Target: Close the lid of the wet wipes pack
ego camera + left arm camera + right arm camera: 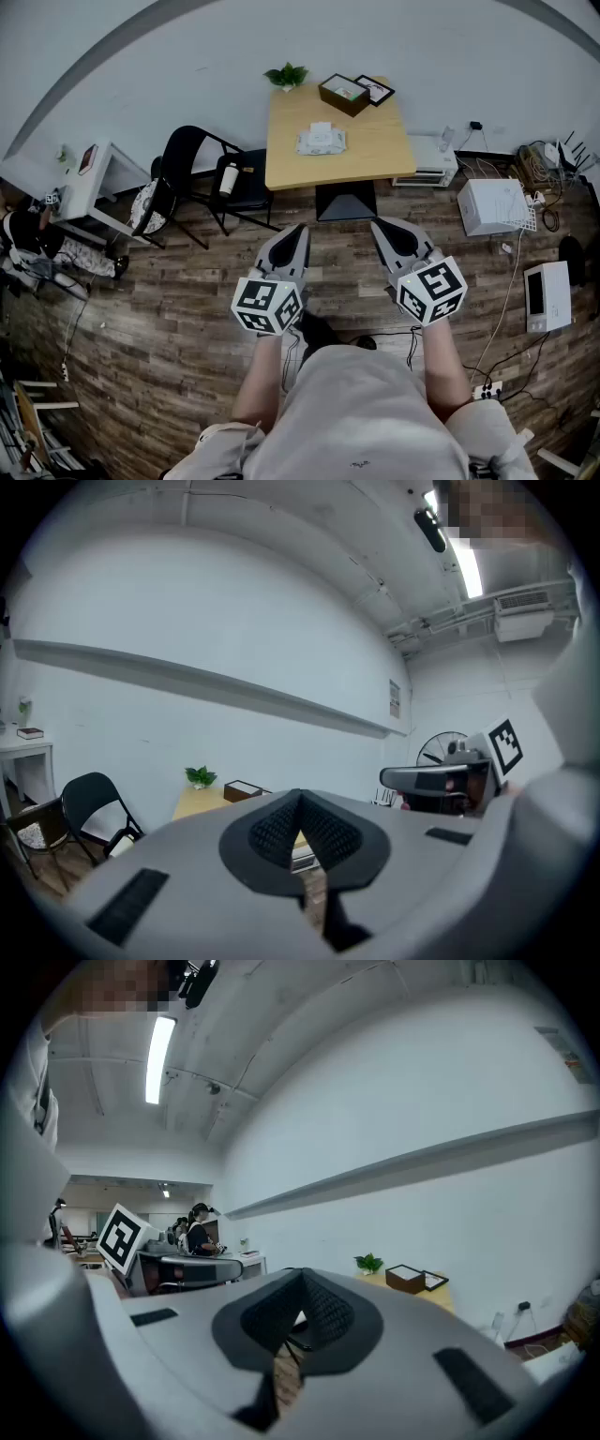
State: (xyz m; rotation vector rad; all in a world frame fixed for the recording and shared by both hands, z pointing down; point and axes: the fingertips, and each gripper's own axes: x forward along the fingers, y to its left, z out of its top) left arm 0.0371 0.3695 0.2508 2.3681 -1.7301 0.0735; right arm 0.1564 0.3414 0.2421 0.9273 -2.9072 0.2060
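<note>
Two hand-held grippers and one pack, listed by view.

**Head view.**
- Your left hand-held gripper (301,230) and right hand-held gripper (378,226) sit side by side, low in front of you over the wooden floor (169,309). Each is clenched to a point.
- The wet wipes pack (321,140) lies flat near the middle of the worktop (375,155), well apart from both grippers. Its lid is too small here for you to tell whether it is up or down.
- A potted plant (287,75), a brown box (343,94) and a picture frame (377,90) stand along the far edge.
- A black chair (202,173) stands beside the worktop on the left.

**Left gripper view.**
- The left hand-held gripper (300,803) has its ribbed pads pressed together with nothing between them.
- The plant (200,776) and the box (242,789) stand on the worktop (199,804) beyond.

**Right gripper view.**
- The right hand-held gripper (302,1283) is likewise closed tight and empty.
- The plant (369,1263) and the box (405,1279) show far off to the right.

**Handling, as a judgement.**
- Expect a light, soft film pack that gives under pressure and may slide on the smooth worktop.
- The lid is likely a small stiff flap on a hinge.
- Steady one end of the pack with one gripper.
- With the other, press down on the lid's free edge rather than pinching the body.
</note>
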